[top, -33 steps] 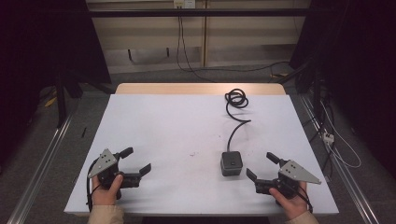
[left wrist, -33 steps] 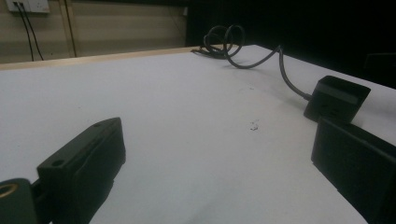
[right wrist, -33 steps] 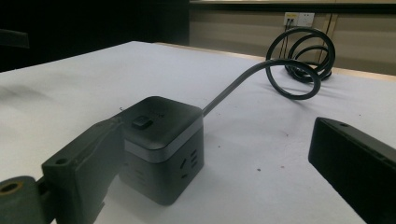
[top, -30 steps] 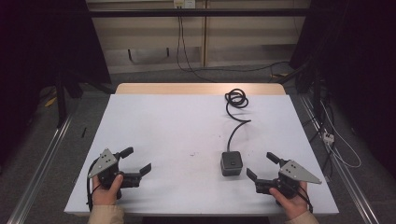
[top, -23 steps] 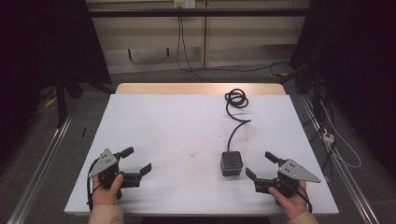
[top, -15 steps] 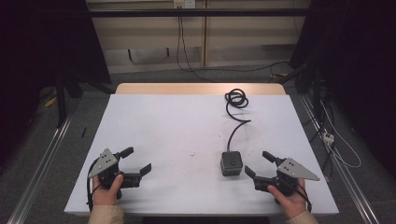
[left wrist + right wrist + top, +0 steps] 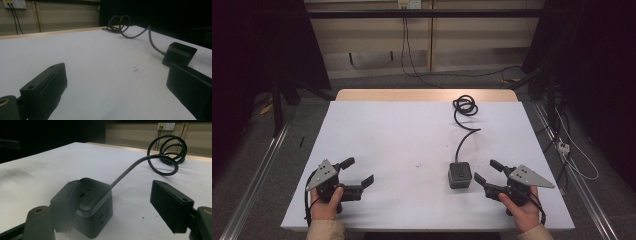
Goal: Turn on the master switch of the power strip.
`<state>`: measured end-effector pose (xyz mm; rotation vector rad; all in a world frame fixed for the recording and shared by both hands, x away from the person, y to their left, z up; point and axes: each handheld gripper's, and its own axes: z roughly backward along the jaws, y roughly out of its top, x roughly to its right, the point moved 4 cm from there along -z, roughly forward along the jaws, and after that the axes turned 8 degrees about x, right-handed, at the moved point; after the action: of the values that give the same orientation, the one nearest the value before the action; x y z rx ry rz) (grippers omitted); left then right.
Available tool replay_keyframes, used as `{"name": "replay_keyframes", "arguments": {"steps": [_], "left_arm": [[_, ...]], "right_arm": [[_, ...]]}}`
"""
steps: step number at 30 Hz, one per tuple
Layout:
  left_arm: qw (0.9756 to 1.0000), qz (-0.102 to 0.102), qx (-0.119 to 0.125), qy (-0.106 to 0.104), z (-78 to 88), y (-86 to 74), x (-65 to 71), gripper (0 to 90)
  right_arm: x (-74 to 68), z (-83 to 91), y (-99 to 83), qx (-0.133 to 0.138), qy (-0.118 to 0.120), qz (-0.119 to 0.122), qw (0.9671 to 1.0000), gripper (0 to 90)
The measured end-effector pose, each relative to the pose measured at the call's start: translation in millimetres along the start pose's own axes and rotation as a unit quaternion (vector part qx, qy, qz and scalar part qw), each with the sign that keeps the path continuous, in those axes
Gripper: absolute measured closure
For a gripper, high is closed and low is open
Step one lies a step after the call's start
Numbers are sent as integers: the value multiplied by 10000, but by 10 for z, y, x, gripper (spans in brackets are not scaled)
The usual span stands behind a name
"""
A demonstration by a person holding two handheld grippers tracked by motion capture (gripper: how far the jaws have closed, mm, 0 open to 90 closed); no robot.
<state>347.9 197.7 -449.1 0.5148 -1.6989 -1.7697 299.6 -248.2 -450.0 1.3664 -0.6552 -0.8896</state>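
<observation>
A dark grey power-socket cube [image 7: 459, 174] sits on the white table [image 7: 402, 135], right of centre near the front. Its black cable [image 7: 464, 130] runs back to a coil [image 7: 464, 106]. My right gripper [image 7: 485, 170] is open just right of the cube, jaws pointing left at it and holding nothing. In the right gripper view the cube [image 7: 96, 195] stands close, partly behind the left jaw, not between the jaws, and the gripper [image 7: 115, 185] gapes wide. My left gripper [image 7: 359, 170] rests open at the front left, empty. The left gripper view has the cube [image 7: 178, 53] beyond the right jaw.
The table's front edge lies just under both hands. A wooden strip [image 7: 422, 95] borders the far edge. Metal rails [image 7: 257, 170] flank the table on the floor, and loose cables [image 7: 572, 155] lie at the right. A wall socket [image 7: 166, 125] is on the back wall.
My right gripper has crept a little left and forward, closer to the socket cube. The left gripper and the cube have not moved.
</observation>
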Motion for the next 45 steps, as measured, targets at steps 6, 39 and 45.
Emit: {"name": "replay_keyframes", "arguments": {"steps": [6,39,45], "left_arm": [[10000,-1,-9,-6,-5,-3,0,27],[10000,-16,-25,-20,-43,-5,6,28],[10000,-15,-13,-32,-47,-5,6,28]], "right_arm": [[-16,-31,24,-95,130,-5,9999,389],[-149,-172,67,-431,804,-181,9957,853],[-163,-199,71,-464,852,-146,9952,884]]}}
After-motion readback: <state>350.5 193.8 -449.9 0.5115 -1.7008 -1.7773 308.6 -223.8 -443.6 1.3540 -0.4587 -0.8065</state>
